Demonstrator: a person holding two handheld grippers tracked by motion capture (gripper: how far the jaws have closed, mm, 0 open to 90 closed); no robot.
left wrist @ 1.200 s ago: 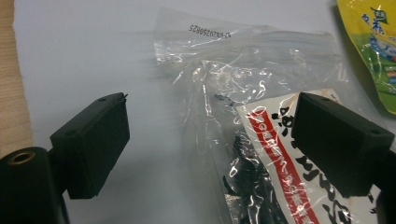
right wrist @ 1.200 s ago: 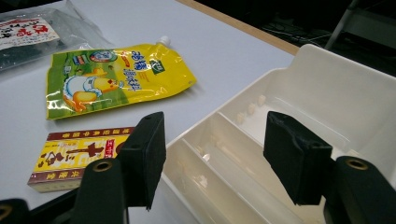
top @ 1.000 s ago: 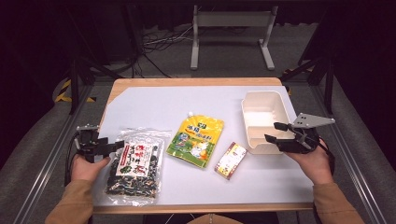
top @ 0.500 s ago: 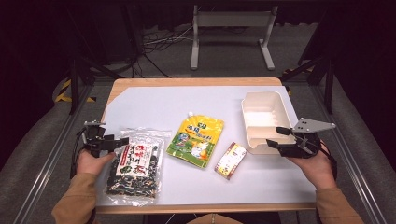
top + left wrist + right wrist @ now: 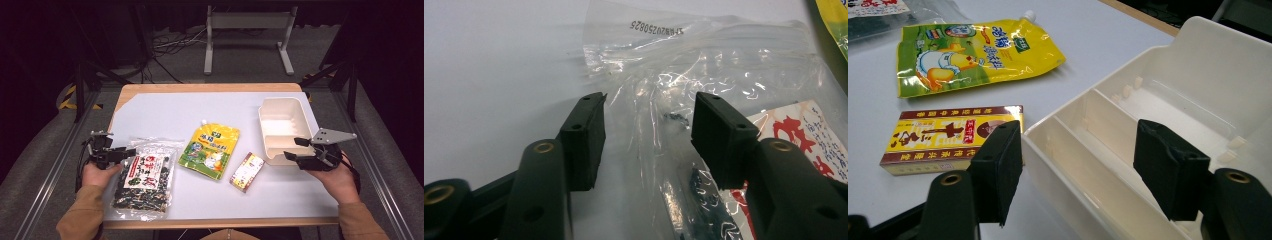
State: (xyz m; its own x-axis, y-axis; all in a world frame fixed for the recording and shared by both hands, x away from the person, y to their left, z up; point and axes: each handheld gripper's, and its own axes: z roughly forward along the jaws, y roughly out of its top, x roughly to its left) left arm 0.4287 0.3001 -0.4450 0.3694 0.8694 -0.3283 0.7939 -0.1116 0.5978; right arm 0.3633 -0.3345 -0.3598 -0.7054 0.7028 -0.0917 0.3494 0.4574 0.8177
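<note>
A clear bag of dark seaweed with a red-and-white label (image 5: 145,180) (image 5: 704,100) lies at the near left of the table. My left gripper (image 5: 127,151) (image 5: 649,130) is open, its jaws straddling the bag's clear top corner. A yellow-green spouted pouch (image 5: 210,149) (image 5: 973,55) lies mid-table, and a small yellow and brown box (image 5: 246,171) (image 5: 948,140) sits to its right. My right gripper (image 5: 295,149) (image 5: 1078,170) is open, with its jaws on either side of the near wall of a cream divided tray (image 5: 282,125) (image 5: 1168,100).
The white table top (image 5: 165,112) is bordered by a wooden edge at the back. Beyond it, a metal stand (image 5: 247,35) and cables lie on the dark floor. The cream tray holds nothing.
My left gripper has moved right and forward onto the seaweed bag's top corner. My right gripper has dropped slightly and shifted toward the tray's near wall.
</note>
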